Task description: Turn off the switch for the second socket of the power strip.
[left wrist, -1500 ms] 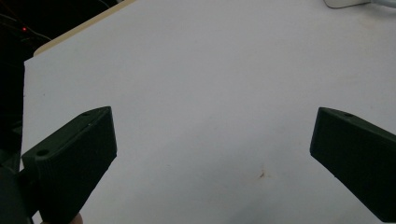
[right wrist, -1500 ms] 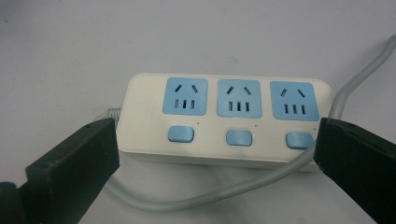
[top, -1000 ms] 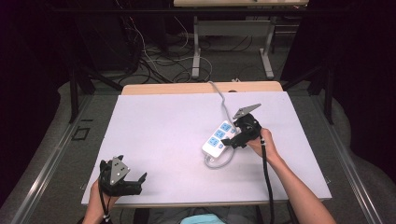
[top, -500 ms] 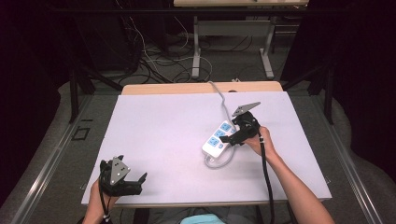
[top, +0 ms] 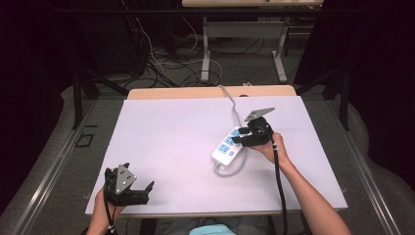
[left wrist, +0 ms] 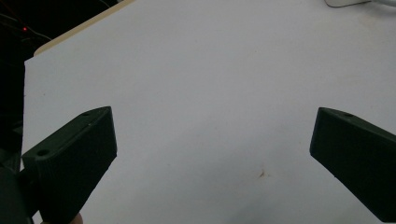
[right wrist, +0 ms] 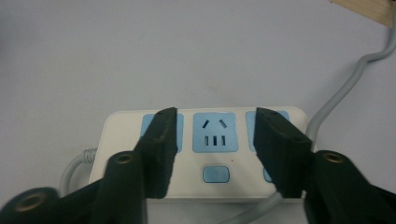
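Observation:
A white power strip [top: 228, 147] with blue sockets lies on the white table [top: 166, 137], right of centre. Its grey cable [top: 230, 100] runs off the far edge. My right gripper [top: 238, 139] hovers right over the strip, open. In the right gripper view the jaws [right wrist: 216, 117] straddle the middle socket of the power strip [right wrist: 212, 156] with nothing held between them. My left gripper [top: 146, 192] rests at the near left corner, open. In the left gripper view its jaws [left wrist: 215, 122] stand wide apart over bare table.
A loop of grey cable [top: 226, 171] curls at the strip's near end. A wooden edge [top: 195, 92] borders the table's far side. Beyond it stand a desk's metal legs [top: 205, 54] and tangled cables on the floor [top: 161, 68].
My right gripper has shifted slightly left over the power strip. The left gripper has not moved.

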`<control>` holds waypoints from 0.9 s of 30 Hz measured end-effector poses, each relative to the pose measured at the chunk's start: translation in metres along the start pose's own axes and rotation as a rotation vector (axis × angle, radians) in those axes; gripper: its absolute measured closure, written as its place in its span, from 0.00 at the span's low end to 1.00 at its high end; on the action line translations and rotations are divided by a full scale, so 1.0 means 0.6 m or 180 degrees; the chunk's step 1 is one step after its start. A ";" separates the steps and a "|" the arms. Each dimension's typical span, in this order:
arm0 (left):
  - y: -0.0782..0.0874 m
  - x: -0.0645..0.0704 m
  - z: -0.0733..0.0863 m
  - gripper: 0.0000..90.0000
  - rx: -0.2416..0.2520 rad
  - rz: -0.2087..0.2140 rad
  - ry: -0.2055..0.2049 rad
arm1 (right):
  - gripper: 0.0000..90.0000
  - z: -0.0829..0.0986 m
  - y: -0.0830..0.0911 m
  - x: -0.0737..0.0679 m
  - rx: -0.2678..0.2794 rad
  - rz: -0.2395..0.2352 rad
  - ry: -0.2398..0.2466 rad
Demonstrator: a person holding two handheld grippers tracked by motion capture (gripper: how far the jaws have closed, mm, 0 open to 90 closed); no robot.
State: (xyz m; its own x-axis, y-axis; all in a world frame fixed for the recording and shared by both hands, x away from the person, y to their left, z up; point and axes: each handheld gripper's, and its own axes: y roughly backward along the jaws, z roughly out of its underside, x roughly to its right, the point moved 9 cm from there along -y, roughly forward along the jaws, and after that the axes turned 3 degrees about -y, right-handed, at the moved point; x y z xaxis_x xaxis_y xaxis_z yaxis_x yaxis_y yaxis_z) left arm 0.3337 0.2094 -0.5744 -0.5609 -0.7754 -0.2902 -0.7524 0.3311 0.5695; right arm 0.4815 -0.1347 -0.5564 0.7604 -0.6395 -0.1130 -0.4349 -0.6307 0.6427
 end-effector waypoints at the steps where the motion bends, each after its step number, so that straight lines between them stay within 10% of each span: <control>1: 0.000 0.000 0.000 0.00 -0.0002 -0.0002 -0.0002 | 0.64 0.000 0.000 0.000 -0.0009 -0.0009 -0.0003; 12: 0.001 0.000 0.001 0.01 -0.0006 -0.0002 0.0007 | 0.99 0.002 0.000 -0.003 -0.0015 0.0010 0.0056; 27: 0.001 0.000 0.000 0.01 0.0010 -0.0005 0.0019 | 1.00 0.005 -0.003 0.000 -0.0090 0.0158 0.0038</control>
State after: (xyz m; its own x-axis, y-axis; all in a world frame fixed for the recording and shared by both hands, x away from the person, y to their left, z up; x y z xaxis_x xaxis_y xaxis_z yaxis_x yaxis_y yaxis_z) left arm 0.3330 0.2097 -0.5742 -0.5575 -0.7792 -0.2864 -0.7544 0.3315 0.5666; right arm 0.4810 -0.1348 -0.5600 0.7440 -0.6644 -0.0715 -0.4586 -0.5854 0.6685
